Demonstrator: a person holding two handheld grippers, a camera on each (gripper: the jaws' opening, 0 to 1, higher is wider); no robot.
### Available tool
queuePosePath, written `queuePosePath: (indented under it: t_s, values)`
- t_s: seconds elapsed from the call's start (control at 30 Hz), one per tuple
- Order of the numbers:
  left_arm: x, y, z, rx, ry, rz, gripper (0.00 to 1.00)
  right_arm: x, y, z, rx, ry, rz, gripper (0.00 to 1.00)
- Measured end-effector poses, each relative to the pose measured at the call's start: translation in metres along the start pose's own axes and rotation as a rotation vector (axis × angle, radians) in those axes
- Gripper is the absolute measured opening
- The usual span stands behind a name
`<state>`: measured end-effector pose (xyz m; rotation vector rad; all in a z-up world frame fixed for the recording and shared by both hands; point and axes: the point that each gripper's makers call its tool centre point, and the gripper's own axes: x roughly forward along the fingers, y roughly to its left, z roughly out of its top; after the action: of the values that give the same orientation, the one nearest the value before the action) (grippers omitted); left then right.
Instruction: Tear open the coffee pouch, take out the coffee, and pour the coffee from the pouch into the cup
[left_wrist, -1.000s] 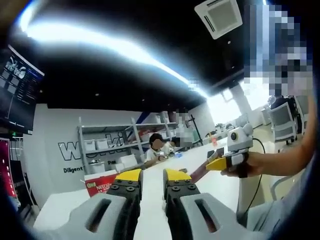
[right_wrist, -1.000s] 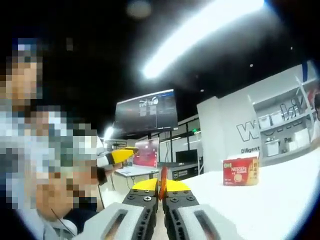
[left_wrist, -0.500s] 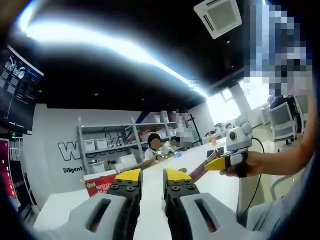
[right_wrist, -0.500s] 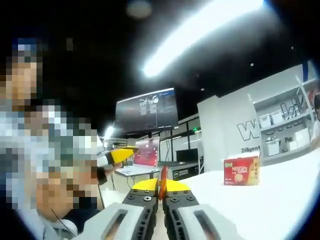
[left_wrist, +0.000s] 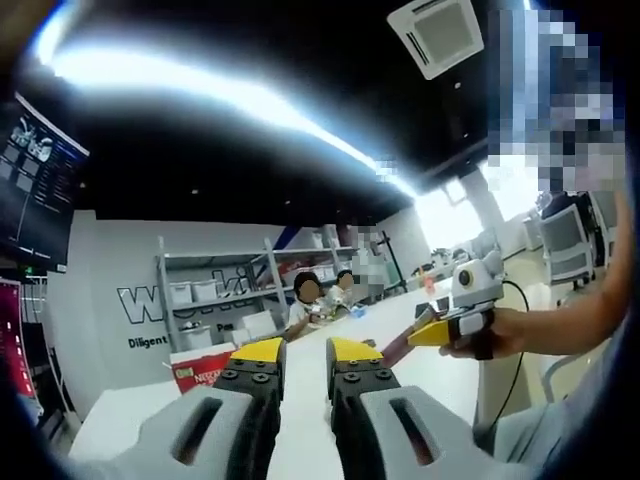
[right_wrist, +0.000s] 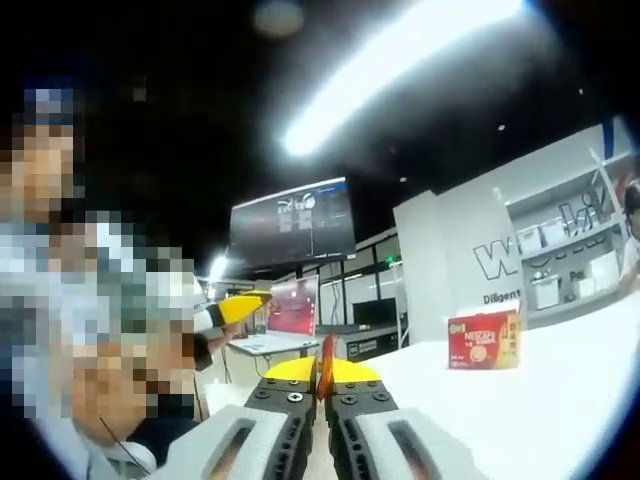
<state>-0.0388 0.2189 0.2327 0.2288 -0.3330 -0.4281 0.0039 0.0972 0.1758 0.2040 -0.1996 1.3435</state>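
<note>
In the left gripper view my left gripper (left_wrist: 306, 350) stands open, its yellow-tipped jaws apart with nothing between them, held above the white table (left_wrist: 420, 375). To its right a hand holds my right gripper (left_wrist: 432, 330), from which a dark red coffee pouch (left_wrist: 398, 345) sticks out towards the left. In the right gripper view my right gripper (right_wrist: 325, 370) is shut on the thin red edge of the coffee pouch (right_wrist: 326, 352), seen edge-on. The left gripper's yellow tip (right_wrist: 243, 308) comes in from the left, apart from the pouch.
A red Nescafe box (left_wrist: 197, 368) (right_wrist: 483, 340) stands on the far part of the table. Behind it are shelves (left_wrist: 215, 290) with bins, and people sit at the table's far end. A large monitor (right_wrist: 292, 224) and a laptop (right_wrist: 272, 338) are at the left.
</note>
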Motion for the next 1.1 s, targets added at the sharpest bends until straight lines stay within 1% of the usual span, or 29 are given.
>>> queuePosePath:
  t_s: [0.1, 0.17, 0.23, 0.33, 0.43, 0.57, 0.63, 0.8, 0.87, 0.93, 1.03, 1.1]
  values:
    - [0.0, 0.001, -0.003, -0.005, 0.005, 0.0, 0.19, -0.001, 0.0, 0.003, -0.009, -0.007, 0.002, 0.04]
    - [0.001, 0.0, -0.004, -0.01, 0.008, -0.003, 0.19, -0.002, -0.003, 0.002, -0.003, -0.005, 0.0, 0.04]
    - [0.001, -0.001, -0.005, -0.008, 0.011, -0.005, 0.19, -0.002, -0.003, 0.0, -0.001, -0.001, -0.003, 0.04]
    - [0.002, -0.002, -0.004, -0.007, 0.01, -0.01, 0.19, -0.002, -0.002, 0.003, 0.001, -0.011, 0.002, 0.04]
    - [0.003, -0.001, -0.007, -0.006, 0.016, -0.012, 0.19, -0.001, -0.003, 0.0, -0.002, 0.005, 0.002, 0.04]
    - [0.004, -0.001, -0.008, -0.006, 0.02, -0.013, 0.19, -0.002, -0.004, 0.003, 0.003, -0.007, 0.002, 0.04]
    - [0.004, 0.0, -0.009, -0.008, 0.019, -0.012, 0.19, -0.001, -0.003, -0.002, 0.003, 0.009, 0.002, 0.04]
    - [0.002, 0.002, -0.008, -0.008, 0.018, -0.007, 0.19, -0.006, -0.005, 0.001, 0.011, -0.011, -0.005, 0.04]
    - [0.0, 0.005, -0.008, -0.009, 0.018, -0.002, 0.19, -0.005, -0.006, -0.001, 0.025, -0.008, -0.005, 0.04]
    - [-0.001, 0.008, -0.008, -0.008, 0.02, 0.005, 0.19, -0.006, -0.004, -0.002, 0.026, -0.003, -0.002, 0.04]
    - [-0.003, 0.012, -0.006, -0.013, 0.015, 0.013, 0.19, -0.008, -0.003, 0.003, 0.025, -0.017, 0.0, 0.04]
    - [-0.003, 0.013, -0.007, -0.014, 0.014, 0.014, 0.19, -0.007, -0.002, 0.002, 0.029, -0.015, 0.004, 0.04]
